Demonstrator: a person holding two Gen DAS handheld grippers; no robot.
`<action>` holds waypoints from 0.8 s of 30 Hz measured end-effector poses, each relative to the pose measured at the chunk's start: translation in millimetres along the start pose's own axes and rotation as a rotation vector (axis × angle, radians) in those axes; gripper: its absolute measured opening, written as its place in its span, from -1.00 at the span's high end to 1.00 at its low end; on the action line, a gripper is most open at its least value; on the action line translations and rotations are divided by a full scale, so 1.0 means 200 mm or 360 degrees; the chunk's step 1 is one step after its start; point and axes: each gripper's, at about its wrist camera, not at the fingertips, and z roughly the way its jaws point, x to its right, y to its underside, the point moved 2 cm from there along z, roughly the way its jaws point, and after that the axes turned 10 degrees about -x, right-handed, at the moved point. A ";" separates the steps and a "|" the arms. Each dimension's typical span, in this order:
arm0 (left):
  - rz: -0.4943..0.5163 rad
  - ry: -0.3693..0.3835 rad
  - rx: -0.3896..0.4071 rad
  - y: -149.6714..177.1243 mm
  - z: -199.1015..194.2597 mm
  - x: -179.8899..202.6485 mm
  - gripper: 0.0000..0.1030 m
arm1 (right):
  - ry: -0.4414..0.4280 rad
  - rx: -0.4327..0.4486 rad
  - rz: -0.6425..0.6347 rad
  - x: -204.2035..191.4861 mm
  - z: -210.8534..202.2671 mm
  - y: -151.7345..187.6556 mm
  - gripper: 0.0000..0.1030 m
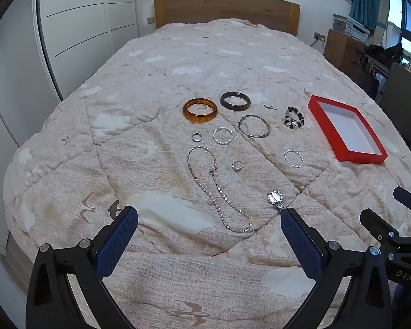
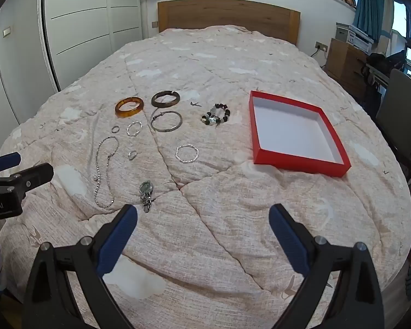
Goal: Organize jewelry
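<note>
Jewelry lies spread on the bed quilt point(image 1: 156, 260): an amber bangle point(image 1: 200, 109), a dark bangle point(image 1: 235, 101), a thin silver bangle point(image 1: 254, 126), a beaded bracelet point(image 1: 294, 118), two twisted silver hoops point(image 1: 223, 135) point(image 1: 293, 158), two small rings point(image 1: 196, 136) point(image 1: 237, 165), a long chain necklace point(image 1: 216, 189) and a watch point(image 1: 276, 200). An empty red box point(image 2: 297, 133) with a white inside sits to the right. My left gripper point(image 1: 209, 220) is open, hanging above the near end of the necklace. My right gripper point(image 2: 202, 216) is open over bare quilt, the watch point(image 2: 146, 194) just beyond its left finger.
A wooden headboard point(image 1: 227, 11) closes the far end of the bed. White wardrobe doors point(image 1: 79, 27) stand on the left. A grey chair point(image 2: 400, 109) and a wooden cabinet point(image 2: 342, 60) are at the right, close to the bed's edge.
</note>
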 end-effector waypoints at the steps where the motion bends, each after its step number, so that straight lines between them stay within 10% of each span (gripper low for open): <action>1: 0.0001 0.0000 -0.0002 0.00 0.00 0.00 -0.99 | -0.0001 0.0001 0.0003 0.00 0.00 0.00 -0.89; 24: -0.0070 -0.0026 -0.0004 0.01 0.01 -0.05 -0.99 | -0.0022 0.0011 -0.0006 -0.01 -0.01 0.00 -0.89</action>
